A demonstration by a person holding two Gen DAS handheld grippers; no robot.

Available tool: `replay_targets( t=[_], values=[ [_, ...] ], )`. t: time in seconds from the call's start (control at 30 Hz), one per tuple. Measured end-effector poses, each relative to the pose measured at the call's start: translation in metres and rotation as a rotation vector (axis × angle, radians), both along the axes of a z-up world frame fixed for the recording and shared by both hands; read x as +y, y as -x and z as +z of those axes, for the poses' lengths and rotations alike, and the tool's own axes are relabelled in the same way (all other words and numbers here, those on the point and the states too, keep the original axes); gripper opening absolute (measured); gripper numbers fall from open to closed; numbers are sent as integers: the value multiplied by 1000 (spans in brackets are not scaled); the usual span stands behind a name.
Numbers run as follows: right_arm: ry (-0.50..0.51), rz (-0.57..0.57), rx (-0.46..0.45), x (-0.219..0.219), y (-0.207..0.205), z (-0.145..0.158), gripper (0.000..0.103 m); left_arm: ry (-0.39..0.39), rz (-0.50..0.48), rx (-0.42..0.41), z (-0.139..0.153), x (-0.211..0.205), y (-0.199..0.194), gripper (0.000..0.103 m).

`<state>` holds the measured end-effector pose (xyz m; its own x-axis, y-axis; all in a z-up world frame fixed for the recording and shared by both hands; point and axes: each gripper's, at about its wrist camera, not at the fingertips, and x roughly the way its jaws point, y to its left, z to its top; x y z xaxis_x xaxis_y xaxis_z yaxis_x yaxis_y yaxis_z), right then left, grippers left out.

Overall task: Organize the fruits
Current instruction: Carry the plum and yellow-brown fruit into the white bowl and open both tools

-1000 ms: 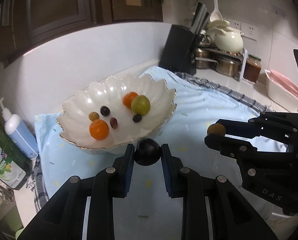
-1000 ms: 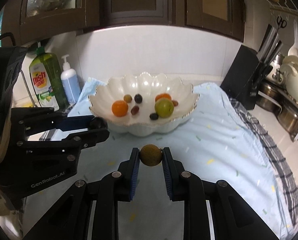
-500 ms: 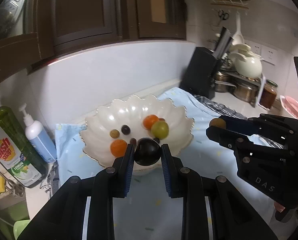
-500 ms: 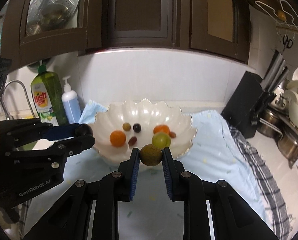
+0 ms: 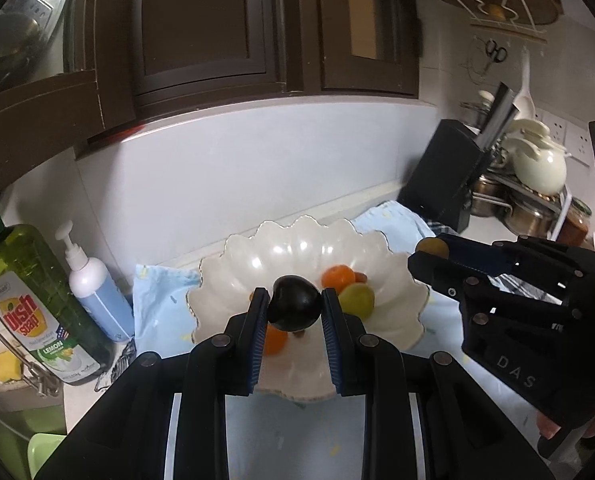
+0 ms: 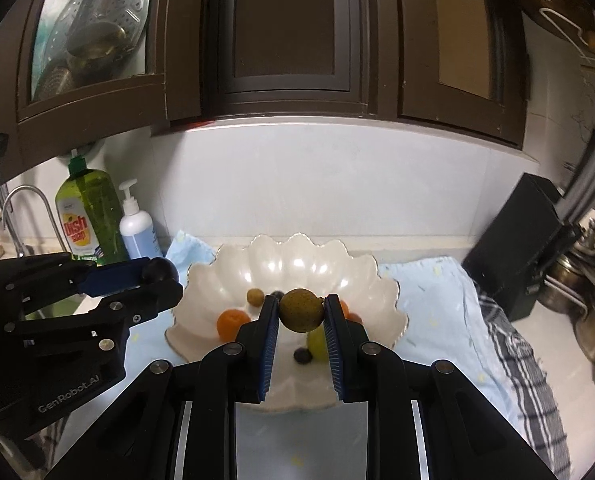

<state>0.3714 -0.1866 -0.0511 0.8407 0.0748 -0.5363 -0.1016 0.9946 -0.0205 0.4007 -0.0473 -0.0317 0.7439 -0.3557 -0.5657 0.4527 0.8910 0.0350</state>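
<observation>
A white scalloped bowl [image 5: 305,240] [image 6: 297,258] sits on a light blue cloth. It holds two orange fruits [image 5: 338,276], a green one [image 5: 357,298] and a few small dark and brown ones. My left gripper [image 5: 295,307] is shut on a dark plum [image 5: 295,307], held above the bowl's near side. My right gripper [image 6: 301,309] is shut on a brownish-green round fruit [image 6: 301,309], also over the bowl. In the left wrist view the right gripper [image 5: 431,249] reaches in from the right at the bowl's rim. The left gripper [image 6: 159,271] comes in from the left in the right wrist view.
A green dish soap bottle [image 5: 29,300] and a white and blue pump bottle [image 5: 93,284] stand left of the bowl. A black knife block [image 5: 443,176], pots and a cream teapot [image 5: 539,168] crowd the right. Dark cabinets [image 6: 281,32] hang overhead. A checked towel [image 6: 513,360] lies right of the cloth.
Both grippers have risen and moved forward from the cloth in front of the bowl to above its near side, each still holding its fruit. The bowl looks lower in both views.
</observation>
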Motion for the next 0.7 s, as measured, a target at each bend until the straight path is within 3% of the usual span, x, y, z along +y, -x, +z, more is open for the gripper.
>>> replay_targets(
  t=[0.3,0.53,0.7],
  values=[
    [10,6,38,-11,-47,0,24,5,38,43,2,-10,-44,27],
    [34,14,43,-14,-77,-1,24,-9,63,92,-7,-18,-84,27],
    [25,30,95,-17,-107,-11,24,-30,71,129,-17,-25,-109,27]
  ],
)
